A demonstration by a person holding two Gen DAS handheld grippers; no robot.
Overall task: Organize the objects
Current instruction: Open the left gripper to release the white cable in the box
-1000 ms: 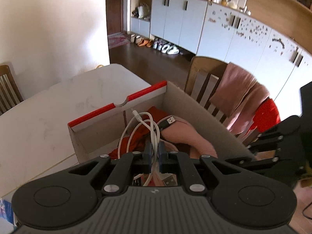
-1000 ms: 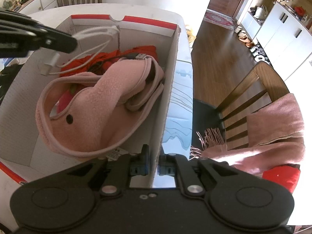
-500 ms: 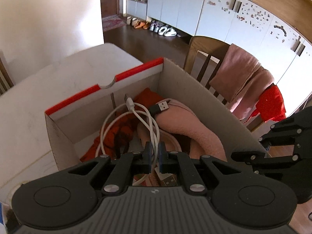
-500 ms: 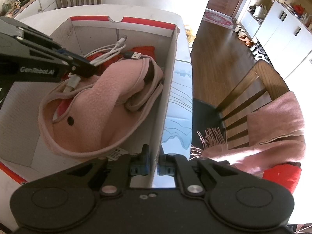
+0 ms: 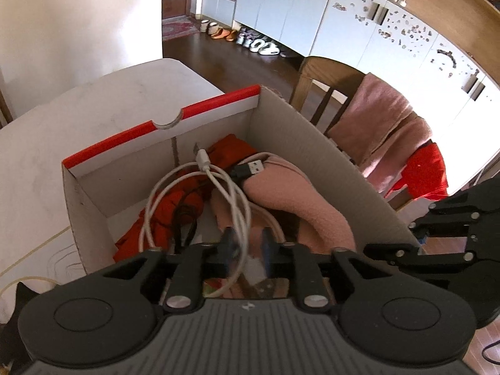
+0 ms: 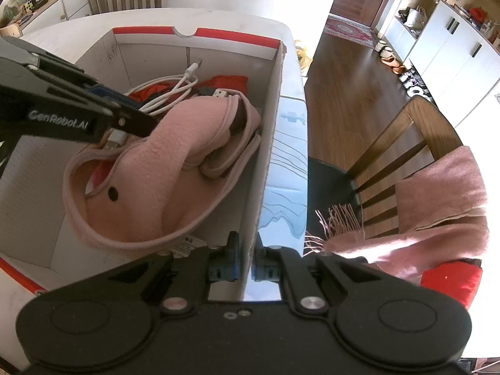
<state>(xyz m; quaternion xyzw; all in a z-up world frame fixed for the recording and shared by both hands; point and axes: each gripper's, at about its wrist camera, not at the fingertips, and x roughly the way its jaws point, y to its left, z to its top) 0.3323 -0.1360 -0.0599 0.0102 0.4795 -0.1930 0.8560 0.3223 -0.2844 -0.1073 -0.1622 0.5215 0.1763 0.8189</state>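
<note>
box (image 5: pixel 312 143): matt brown cardboard inside, rough cut rims, glossy red band on its far edge
cable (image 5: pixel 218 184): smooth white plastic, metal plug tips
hat (image 6: pixel 156 193): soft pink fleece, nubbly, smooth piped hem
red garment (image 5: pixel 184 197): matt cloth
table (image 5: pixel 93 118): smooth white top, faint sheen
chair (image 6: pixel 390 143): varnished wood
scarf (image 6: pixel 437 212): fuzzy pink cloth, fringed
left gripper (image 5: pixel 247 240): matt black plastic, metal screws

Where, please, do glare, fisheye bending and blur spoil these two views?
Left wrist view: the wall is blown out white, the cabinets curve with fisheye bending, and the white cable blurs between the opening jaws of the left gripper. Right wrist view: glare whitens the table and floor beyond the box.
</note>
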